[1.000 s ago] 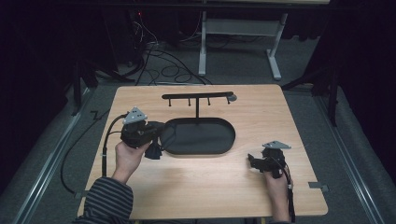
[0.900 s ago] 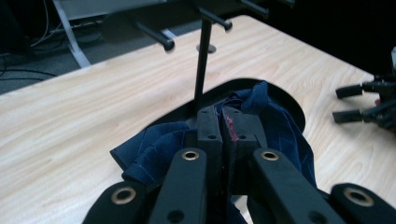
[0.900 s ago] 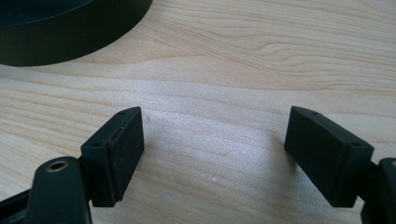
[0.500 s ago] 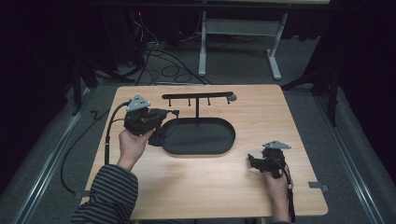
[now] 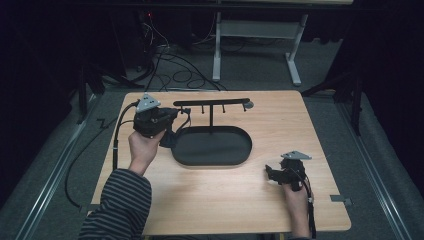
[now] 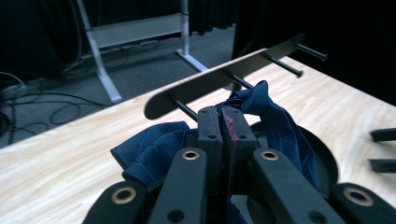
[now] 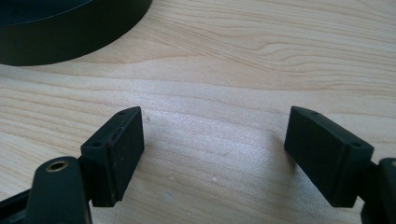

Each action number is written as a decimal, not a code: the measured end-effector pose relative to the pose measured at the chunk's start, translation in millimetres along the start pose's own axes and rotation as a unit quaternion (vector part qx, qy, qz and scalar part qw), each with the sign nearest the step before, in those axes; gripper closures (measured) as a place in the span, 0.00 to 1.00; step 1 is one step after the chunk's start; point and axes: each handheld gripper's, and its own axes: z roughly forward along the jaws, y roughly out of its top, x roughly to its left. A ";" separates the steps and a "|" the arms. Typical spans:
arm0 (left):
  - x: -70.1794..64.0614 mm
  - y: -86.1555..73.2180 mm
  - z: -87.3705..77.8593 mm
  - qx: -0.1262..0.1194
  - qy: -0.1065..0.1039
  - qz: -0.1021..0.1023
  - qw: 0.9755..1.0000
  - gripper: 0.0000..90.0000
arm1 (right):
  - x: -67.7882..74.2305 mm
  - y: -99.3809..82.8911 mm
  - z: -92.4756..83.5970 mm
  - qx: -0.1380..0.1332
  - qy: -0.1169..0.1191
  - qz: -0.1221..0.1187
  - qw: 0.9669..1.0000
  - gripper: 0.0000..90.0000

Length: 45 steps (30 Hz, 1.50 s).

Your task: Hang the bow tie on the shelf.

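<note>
Left gripper view: my left gripper (image 6: 226, 126), clamped on the crumpled navy-blue fabric cloth (image 6: 154, 149), faces the black metal peg rack (image 6: 210, 79) at 12 o'clock, bar crosswise.

Wooden table (image 5: 225, 200), black oval tray (image 5: 212, 146)

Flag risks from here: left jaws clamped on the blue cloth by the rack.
1. The left gripper pinches just a fold of the cloth; the rest hangs loose and could slip out.
2. The cloth's knot sits against a peg of the rack; a snag may tip it.
3. The right gripper rests open on the table, too far to help.
</note>
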 end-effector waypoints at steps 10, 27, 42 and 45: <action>3.2 2.2 10.9 -0.003 0.035 0.013 0.999 0.97 | 0.1 0.0 -0.1 0.000 0.001 0.001 1.000 0.23; 6.3 -4.0 28.1 -0.001 0.063 0.011 0.998 0.95 | -0.2 0.0 0.0 0.000 0.001 0.001 1.000 0.23; 12.9 -17.2 29.6 0.016 0.058 0.002 0.998 0.91 | 0.0 0.0 0.0 0.000 0.000 0.001 1.000 0.23; 12.6 -17.2 29.0 0.015 0.057 0.005 0.998 0.90 | 0.0 0.0 0.0 0.000 0.000 0.001 1.000 0.23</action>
